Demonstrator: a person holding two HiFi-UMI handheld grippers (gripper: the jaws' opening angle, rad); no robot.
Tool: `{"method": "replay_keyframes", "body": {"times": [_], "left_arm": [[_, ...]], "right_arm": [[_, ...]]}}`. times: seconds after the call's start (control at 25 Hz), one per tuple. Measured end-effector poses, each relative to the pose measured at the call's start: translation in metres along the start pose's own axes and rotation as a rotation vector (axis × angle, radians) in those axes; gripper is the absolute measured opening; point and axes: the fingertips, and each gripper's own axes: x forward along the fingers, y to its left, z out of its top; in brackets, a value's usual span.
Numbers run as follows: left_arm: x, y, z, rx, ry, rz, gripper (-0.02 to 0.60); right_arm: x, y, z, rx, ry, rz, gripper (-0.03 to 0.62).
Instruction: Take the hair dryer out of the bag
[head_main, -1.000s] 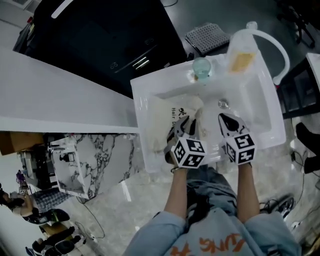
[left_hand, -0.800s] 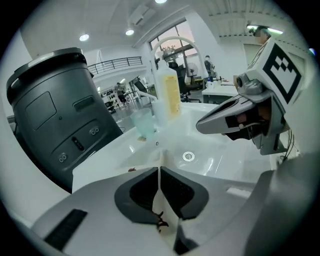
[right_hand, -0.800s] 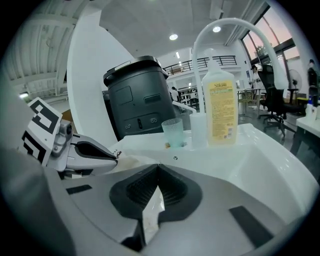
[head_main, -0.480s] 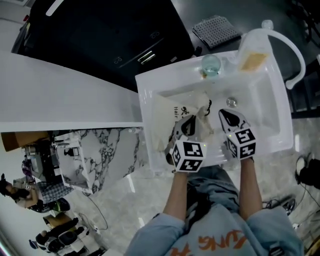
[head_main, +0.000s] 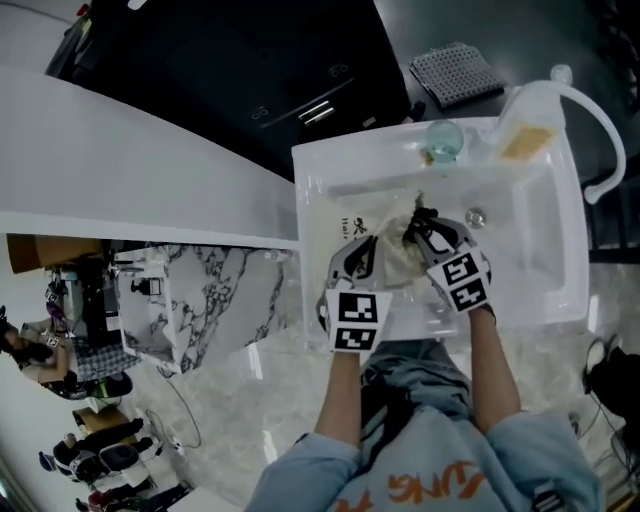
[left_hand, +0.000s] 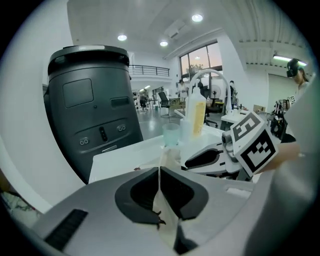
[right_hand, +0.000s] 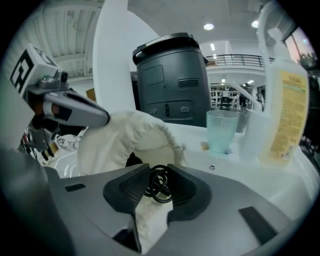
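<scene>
A cream drawstring bag (head_main: 392, 258) lies in the white sink (head_main: 305, 205), its mouth lifted. My left gripper (head_main: 372, 246) is shut on the bag's fabric (left_hand: 163, 210), which runs up between the pads. My right gripper (head_main: 424, 222) is at the bag's mouth (right_hand: 125, 140) and its jaws are opening. A coiled black cord (right_hand: 161, 192) sits between its pads. A dark shape shows inside the mouth. The rest of the hair dryer is hidden in the bag. The right gripper (left_hand: 200, 161) shows close on the right in the left gripper view.
A pale green cup (head_main: 445, 142), a clear bottle with a yellow label (head_main: 525, 120) and a white curved faucet (head_main: 600, 110) stand on the sink's far rim. A large black appliance (head_main: 250, 70) stands behind the sink. A perforated black mat (head_main: 460, 72) lies beyond.
My left gripper closed on the bag's edge and raised it. My right gripper moved left and down to the bag's mouth, and its jaws parted around the black cord.
</scene>
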Motion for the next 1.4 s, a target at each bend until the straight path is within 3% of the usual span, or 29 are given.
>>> {"method": "replay_keyframes", "body": {"times": [0.24, 0.44, 0.64, 0.88, 1.08, 1.24, 1.4], "left_arm": [[-0.004, 0.014, -0.001, -0.031, -0.013, -0.002, 0.011], [-0.004, 0.021, -0.01, -0.055, -0.003, -0.037, 0.011], [-0.002, 0.023, -0.022, -0.074, 0.012, -0.078, 0.011], [-0.008, 0.018, -0.038, -0.066, 0.018, -0.176, 0.016], [-0.023, 0.018, -0.068, -0.063, 0.057, -0.213, 0.14], [-0.034, 0.033, -0.097, -0.039, 0.141, -0.178, 0.178], [-0.039, 0.046, -0.123, 0.085, 0.273, -0.119, 0.187]], "right_arm": [[0.027, 0.025, -0.003, -0.321, 0.092, 0.125, 0.233], [0.044, 0.04, -0.014, -0.621, 0.195, 0.228, 0.257], [0.06, 0.05, -0.027, -0.809, 0.297, 0.303, 0.27], [0.076, 0.054, -0.035, -0.869, 0.357, 0.314, 0.266], [0.083, 0.05, -0.038, -0.92, 0.389, 0.294, 0.245], [0.085, 0.05, -0.039, -0.954, 0.399, 0.284, 0.233], [0.084, 0.053, -0.04, -1.006, 0.412, 0.275, 0.188]]}}
